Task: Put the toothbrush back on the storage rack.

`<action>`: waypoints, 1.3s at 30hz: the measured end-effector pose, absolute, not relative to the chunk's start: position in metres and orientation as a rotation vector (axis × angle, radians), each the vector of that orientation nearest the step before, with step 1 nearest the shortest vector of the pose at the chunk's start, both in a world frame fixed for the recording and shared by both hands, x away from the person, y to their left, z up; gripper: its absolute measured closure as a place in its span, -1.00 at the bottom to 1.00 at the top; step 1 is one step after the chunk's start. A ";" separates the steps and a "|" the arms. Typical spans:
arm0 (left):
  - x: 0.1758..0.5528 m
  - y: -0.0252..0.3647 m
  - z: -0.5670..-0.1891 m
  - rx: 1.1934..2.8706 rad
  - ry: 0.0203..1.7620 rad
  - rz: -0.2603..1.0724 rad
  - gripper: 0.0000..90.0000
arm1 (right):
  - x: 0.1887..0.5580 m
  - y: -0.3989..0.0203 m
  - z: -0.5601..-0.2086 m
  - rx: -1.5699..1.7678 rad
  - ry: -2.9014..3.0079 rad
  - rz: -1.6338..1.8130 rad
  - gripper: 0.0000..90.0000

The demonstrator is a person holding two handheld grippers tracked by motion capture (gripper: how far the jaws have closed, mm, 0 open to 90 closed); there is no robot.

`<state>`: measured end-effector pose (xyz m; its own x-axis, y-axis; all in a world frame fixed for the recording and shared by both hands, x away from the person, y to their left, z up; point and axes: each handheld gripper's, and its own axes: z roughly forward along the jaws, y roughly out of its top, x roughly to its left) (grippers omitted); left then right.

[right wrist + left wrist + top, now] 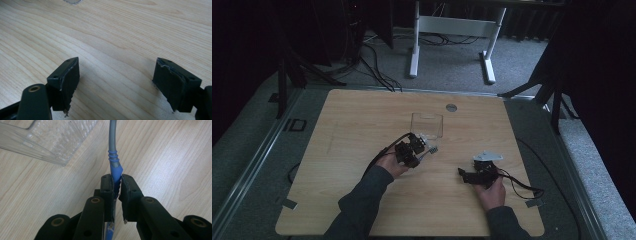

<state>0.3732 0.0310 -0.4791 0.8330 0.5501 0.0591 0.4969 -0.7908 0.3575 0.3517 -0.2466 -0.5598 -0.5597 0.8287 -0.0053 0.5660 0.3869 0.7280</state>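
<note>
A: Which step is in hand here?

B: The carrying step, I'd say. The left gripper [115,185] has its jaws clamped tight on the blue ribbed handle of a slim tool with a grey shaft [113,145], probably a toothbrush or something like it, though its far end is out of frame. In the high view the left gripper [414,148] holds that tool just in front of the clear, square plastic container [427,125], with its pale tip pointing off to the right.

A: And the other hand?

B: The right gripper [116,82] has its jaws spread wide with nothing between them, just bare light wooden table [120,32] beneath. In the high view the right gripper [477,172] sits well apart from the container, nearer the person.

A: So what does the next move call for?

B: My judgement: lift the tool over the container's near wall and lower it in, then release. The container looks light, so a knock could slide it; the open gripper could steady it.
</note>
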 end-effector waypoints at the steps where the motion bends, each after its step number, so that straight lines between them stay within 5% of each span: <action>1: 0.373 0.031 -0.479 2.681 0.792 0.232 0.79 | 0.352 -0.247 -0.560 1.210 2.282 0.982 -0.53; 39: 0.376 0.055 -0.454 2.559 0.926 0.344 0.80 | 0.352 -0.246 -0.560 1.212 2.282 0.983 -0.53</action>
